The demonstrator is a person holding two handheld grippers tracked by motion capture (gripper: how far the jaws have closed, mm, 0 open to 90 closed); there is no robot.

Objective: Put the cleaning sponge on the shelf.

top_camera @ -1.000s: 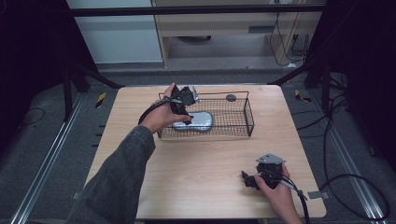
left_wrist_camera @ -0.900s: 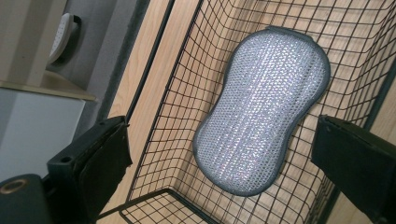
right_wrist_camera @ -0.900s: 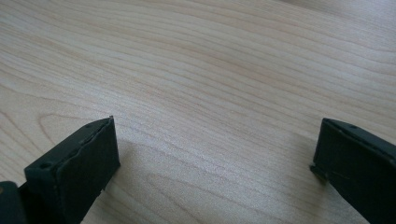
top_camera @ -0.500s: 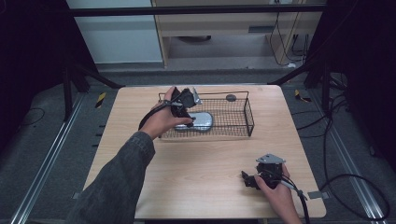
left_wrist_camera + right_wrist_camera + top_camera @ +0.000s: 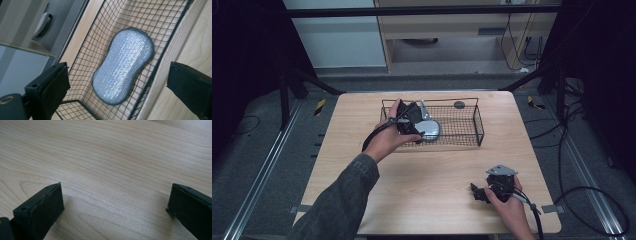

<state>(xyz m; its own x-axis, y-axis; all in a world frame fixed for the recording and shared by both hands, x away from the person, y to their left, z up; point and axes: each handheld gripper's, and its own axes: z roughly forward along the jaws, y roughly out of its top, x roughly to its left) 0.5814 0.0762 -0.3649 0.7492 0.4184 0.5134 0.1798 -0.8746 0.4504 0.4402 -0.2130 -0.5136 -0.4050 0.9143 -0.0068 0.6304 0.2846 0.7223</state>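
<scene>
1. Barely any movement since a second ago: the left claw (image 5: 412, 120) still hovers at the wire basket (image 5: 472, 107).
2. The basket sits on the tabletop (image 5: 422, 190).
3. Inside the basket lies the silver scrubber pad (image 5: 123, 65), between the left claw's wide-apart jaws, untouched.
4. Right claw (image 5: 484, 192), well short of the basket, jaws spread.

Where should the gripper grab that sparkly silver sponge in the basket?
Probably from above, across the narrow waist of the silver sponge. It lies flat on the floor of the wire basket, whose walls block the sides, and the open left gripper hovers over it.
</scene>
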